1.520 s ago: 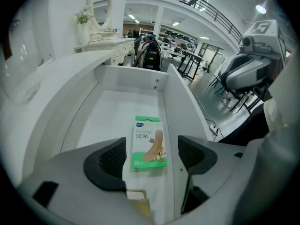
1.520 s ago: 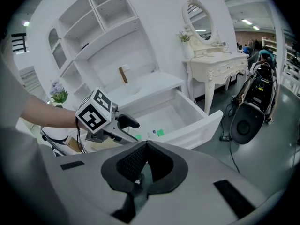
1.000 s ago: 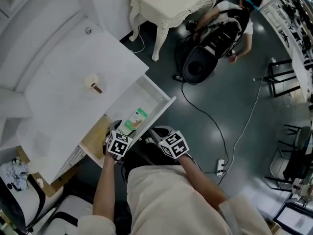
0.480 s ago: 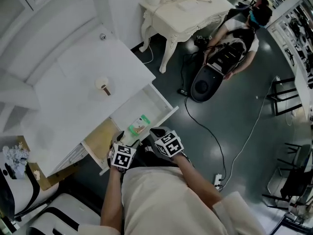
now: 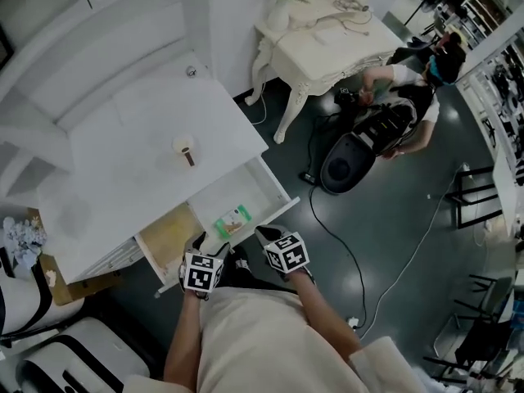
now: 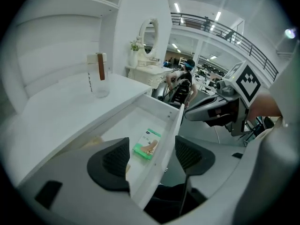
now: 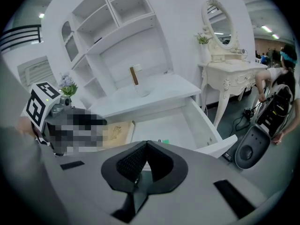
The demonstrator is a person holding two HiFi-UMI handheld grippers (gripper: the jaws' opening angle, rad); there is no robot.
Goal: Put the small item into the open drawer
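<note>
My left tool (image 6: 151, 140), wide but just narrowing, hangs over the green packet (image 6: 147, 145). The packet lies untouched by the drawer's (image 6: 136, 121) front edge. My right tool (image 7: 143, 145) is pinched closed.

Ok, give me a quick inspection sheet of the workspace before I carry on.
Surface: white desk top, a glass standing on it.
Job's things: green packet lies flat in the open drawer.
Clutter: glass with a brown stick.
Grippers: left gripper open, jaws just closed slightly, gripping nothing; right gripper shut, empty.
Cables: floor cable running to a power strip.
Surroundings: ornate table; seated person by a black case.
</note>
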